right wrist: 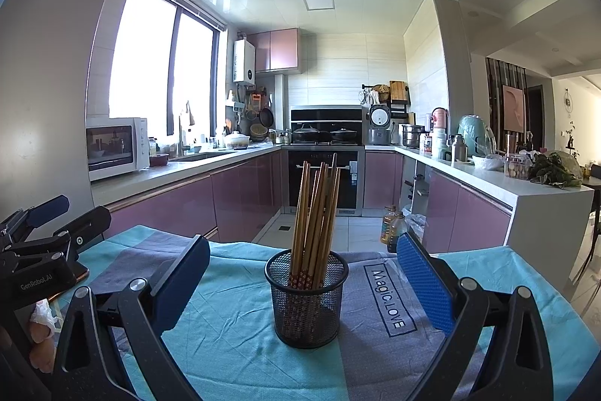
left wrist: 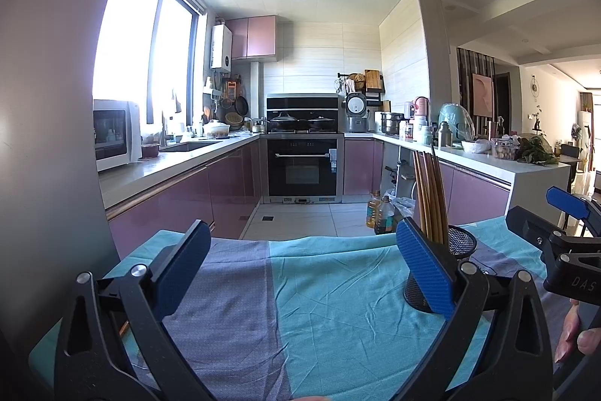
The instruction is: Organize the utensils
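Note:
A black mesh holder (right wrist: 306, 299) stands upright on the cloth-covered table (right wrist: 233, 318), with several wooden chopsticks (right wrist: 315, 213) standing in it. My right gripper (right wrist: 304, 273) is open and empty, its jaws wide on either side of the holder, a little short of it. My left gripper (left wrist: 300, 262) is open and empty over the cloth. In the left wrist view the holder (left wrist: 460, 243) and chopsticks (left wrist: 432, 194) sit behind the right finger (left wrist: 424, 265). Each gripper shows at the edge of the other's view.
The table has a teal and grey cloth (left wrist: 338, 288) printed "Magic.LOVE" (right wrist: 388, 299). Beyond its far edge is the kitchen floor with oil bottles (left wrist: 379, 213). Purple cabinets (left wrist: 180, 198), an oven (left wrist: 304, 168) and cluttered counters (right wrist: 488, 171) lie further off.

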